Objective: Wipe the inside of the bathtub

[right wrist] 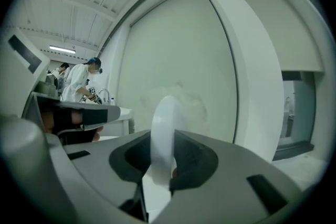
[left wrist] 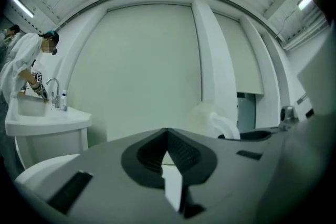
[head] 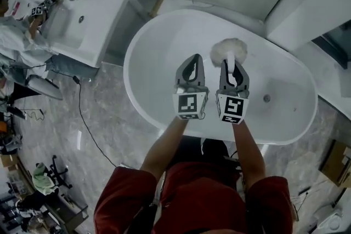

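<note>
Directly below the head camera, a person in red sleeves stands at the 6 o'clock edge of a white oval bathtub [head: 128, 71] and holds two grippers out over its basin. The right gripper [head: 231, 66] is clamped on the white handle [right wrist: 161, 134] of a fluffy duster [head: 229, 50]. The duster's pale head hangs over the inside of the tub toward the far wall, at about 12 o'clock from the jaws. The left gripper [head: 193, 60] sits just beside it at 9 o'clock, jaws closed together on nothing.

The duster looks light, with a soft head that should flatten easily against the tub wall. Its handle looks stiff and smooth, so it could twist in the grip. Low on the handle, where the jaws now sit, seems the right place to hold it.

Only the head view shows the tub's interior, its drain [head: 266, 98] at 3 o'clock, and a sink [head: 88, 24] with another person [head: 16, 35] at 10 o'clock. It does not settle whether the duster touches the tub. Each gripper view faces the pale wall instead, but shows the jaws plainly: the left gripper [left wrist: 167, 134] empty, the right gripper [right wrist: 163, 136] pinching the handle.
</note>
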`<act>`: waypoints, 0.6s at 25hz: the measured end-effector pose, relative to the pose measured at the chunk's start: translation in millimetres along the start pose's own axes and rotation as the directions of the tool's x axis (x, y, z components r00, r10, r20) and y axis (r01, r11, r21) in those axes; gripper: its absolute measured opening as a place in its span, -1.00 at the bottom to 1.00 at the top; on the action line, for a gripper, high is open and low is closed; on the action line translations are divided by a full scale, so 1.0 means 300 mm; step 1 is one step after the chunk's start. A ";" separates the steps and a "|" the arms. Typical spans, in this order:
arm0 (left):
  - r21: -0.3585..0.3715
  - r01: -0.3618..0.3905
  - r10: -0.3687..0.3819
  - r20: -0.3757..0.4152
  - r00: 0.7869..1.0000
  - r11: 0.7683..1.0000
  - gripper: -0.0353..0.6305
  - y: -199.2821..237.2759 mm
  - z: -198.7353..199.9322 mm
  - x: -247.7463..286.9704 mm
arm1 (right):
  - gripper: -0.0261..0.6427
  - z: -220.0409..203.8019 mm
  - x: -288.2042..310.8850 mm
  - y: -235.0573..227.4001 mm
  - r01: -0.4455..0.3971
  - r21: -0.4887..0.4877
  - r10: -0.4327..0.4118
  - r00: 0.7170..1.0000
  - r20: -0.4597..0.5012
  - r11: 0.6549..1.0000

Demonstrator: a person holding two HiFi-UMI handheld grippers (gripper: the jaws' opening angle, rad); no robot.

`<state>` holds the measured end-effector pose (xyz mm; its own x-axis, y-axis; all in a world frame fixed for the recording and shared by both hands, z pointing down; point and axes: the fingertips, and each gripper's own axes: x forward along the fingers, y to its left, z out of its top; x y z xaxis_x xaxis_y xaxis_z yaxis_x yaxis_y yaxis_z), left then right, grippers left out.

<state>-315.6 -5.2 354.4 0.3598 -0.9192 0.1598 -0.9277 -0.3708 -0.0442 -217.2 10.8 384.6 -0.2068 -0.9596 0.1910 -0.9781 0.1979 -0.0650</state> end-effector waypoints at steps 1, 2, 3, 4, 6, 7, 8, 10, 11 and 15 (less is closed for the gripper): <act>0.005 0.014 -0.014 -0.004 1.000 1.000 -0.85 -0.037 0.024 -0.009 | -0.65 0.026 -0.032 -0.018 0.003 0.003 -0.003 1.000 0.002 1.000; 0.015 0.031 -0.031 -0.003 1.000 0.999 -0.85 -0.079 0.049 -0.022 | -0.65 0.052 -0.067 -0.037 0.007 0.004 -0.008 1.000 0.005 1.000; 0.030 0.049 -0.049 0.003 0.999 0.998 -0.85 -0.123 0.078 -0.039 | -0.65 0.080 -0.106 -0.058 0.013 0.004 -0.013 1.000 0.010 1.000; 0.047 0.065 -0.066 0.013 0.998 0.997 -0.85 -0.166 0.109 -0.060 | -0.65 0.109 -0.147 -0.081 0.017 0.008 -0.017 1.000 0.018 1.000; 0.064 0.092 -0.094 0.025 0.995 0.994 -0.85 -0.243 0.164 -0.102 | -0.65 0.163 -0.225 -0.131 0.027 0.028 -0.028 0.999 0.035 0.999; 0.062 0.108 -0.109 0.023 0.994 0.992 -0.85 -0.281 0.184 -0.117 | -0.65 0.187 -0.260 -0.159 0.034 0.038 -0.036 0.998 0.043 0.999; 0.059 0.125 -0.126 0.017 0.992 0.990 -0.85 -0.321 0.199 -0.128 | -0.65 0.209 -0.294 -0.189 0.041 0.044 -0.044 0.998 0.049 0.998; 0.062 0.161 -0.162 0.007 0.987 0.985 -0.85 -0.410 0.226 -0.156 | -0.65 0.242 -0.371 -0.245 0.057 0.044 -0.059 0.997 0.054 0.997; 0.070 0.177 -0.178 0.007 0.984 0.982 -0.85 -0.454 0.239 -0.177 | -0.65 0.257 -0.416 -0.270 0.067 0.042 -0.069 0.996 0.058 0.997; 0.100 0.214 -0.218 0.031 0.975 0.972 -0.85 -0.593 0.292 -0.263 | -0.65 0.308 -0.593 -0.366 0.108 0.050 -0.111 0.991 0.080 0.993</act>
<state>-170.2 121.6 263.3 0.5564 -0.8199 0.1346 -0.8144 -0.5703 -0.1072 -70.8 141.4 267.3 -0.0939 -0.9886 0.1176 -0.9922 0.0832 -0.0927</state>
